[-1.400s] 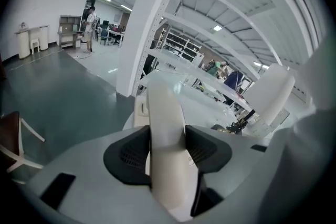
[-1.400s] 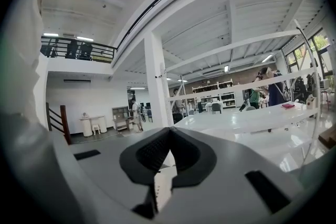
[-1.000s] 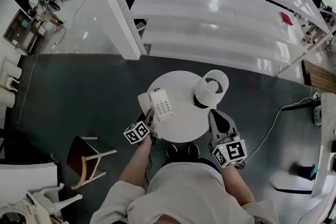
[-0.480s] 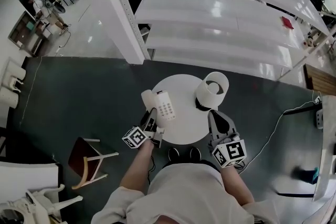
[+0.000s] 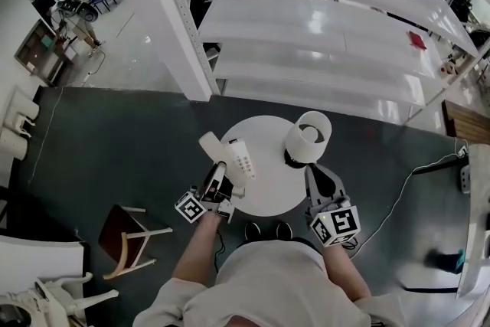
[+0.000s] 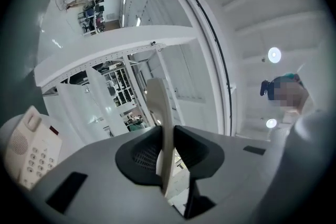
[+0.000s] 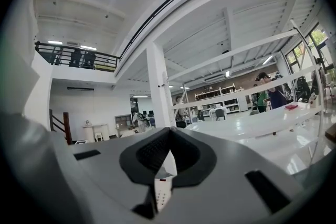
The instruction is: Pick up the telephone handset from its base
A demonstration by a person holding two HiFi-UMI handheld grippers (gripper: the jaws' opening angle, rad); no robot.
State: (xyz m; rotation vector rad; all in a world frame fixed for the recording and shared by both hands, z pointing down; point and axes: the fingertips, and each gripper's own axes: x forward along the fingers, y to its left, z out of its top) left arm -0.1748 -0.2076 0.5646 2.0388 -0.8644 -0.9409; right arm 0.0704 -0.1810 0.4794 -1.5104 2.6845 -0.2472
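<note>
The cream telephone base (image 5: 242,158) with its keypad sits on the left of a round white table (image 5: 269,191); it also shows at the left edge of the left gripper view, base (image 6: 27,148). The cream handset (image 5: 210,144) is lifted clear of the base and stands up between the jaws of my left gripper (image 5: 218,167), which are closing onto it; the handset (image 6: 158,106) rises from the left gripper (image 6: 166,136), pads against both its sides. My right gripper (image 5: 317,168) hovers shut at the table's right edge, nothing held; the right gripper (image 7: 168,136) shows the base (image 7: 161,192) below its tips.
A white lamp shade (image 5: 309,135) stands on the table's right side, close to the right gripper. White shelving (image 5: 306,34) runs behind the table. A wooden chair (image 5: 129,230) stands on the dark floor to the left. A cable (image 5: 398,191) trails at the right.
My left gripper has risen and tilted upward with the handset, which has come off the base. The right gripper has stayed where it was.
</note>
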